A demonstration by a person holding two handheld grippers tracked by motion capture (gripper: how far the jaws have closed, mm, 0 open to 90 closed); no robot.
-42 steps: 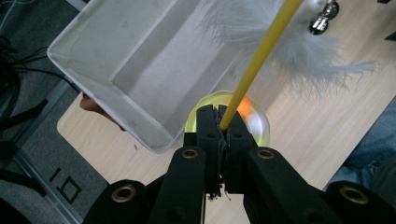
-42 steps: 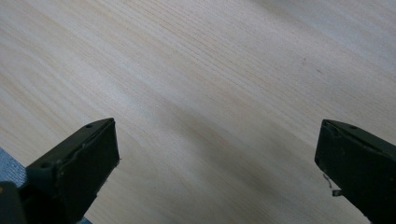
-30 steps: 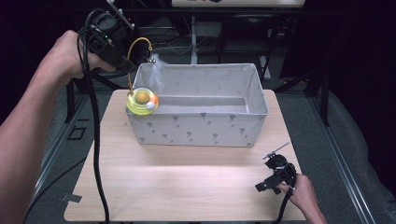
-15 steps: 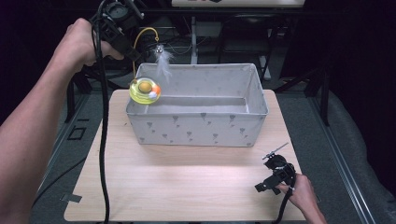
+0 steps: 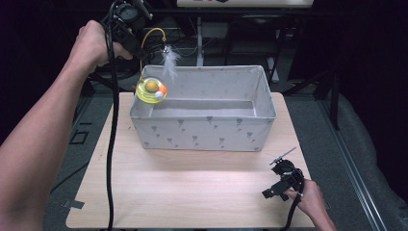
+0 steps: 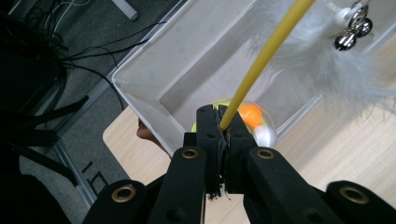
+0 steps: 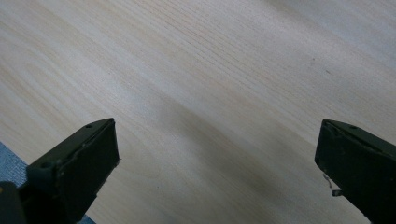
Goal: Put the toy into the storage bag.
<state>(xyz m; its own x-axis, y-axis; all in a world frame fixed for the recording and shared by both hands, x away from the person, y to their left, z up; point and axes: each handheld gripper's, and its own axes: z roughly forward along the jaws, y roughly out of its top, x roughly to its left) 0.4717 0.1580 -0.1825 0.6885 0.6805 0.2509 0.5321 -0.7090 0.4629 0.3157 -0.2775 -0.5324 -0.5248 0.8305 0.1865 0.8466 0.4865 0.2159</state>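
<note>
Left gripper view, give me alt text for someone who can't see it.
The left gripper, its black fingers shut on the yellow wand of a cat toy, holds it over a corner of a grey fabric bin. A white feather and small bells dangle from the wand above a wooden table.

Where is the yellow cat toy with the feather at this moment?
In the high view the yellow cat toy hangs over the far-left corner of the grey fabric bin, above the wooden table. The left gripper is shut on its yellow wand.
</note>
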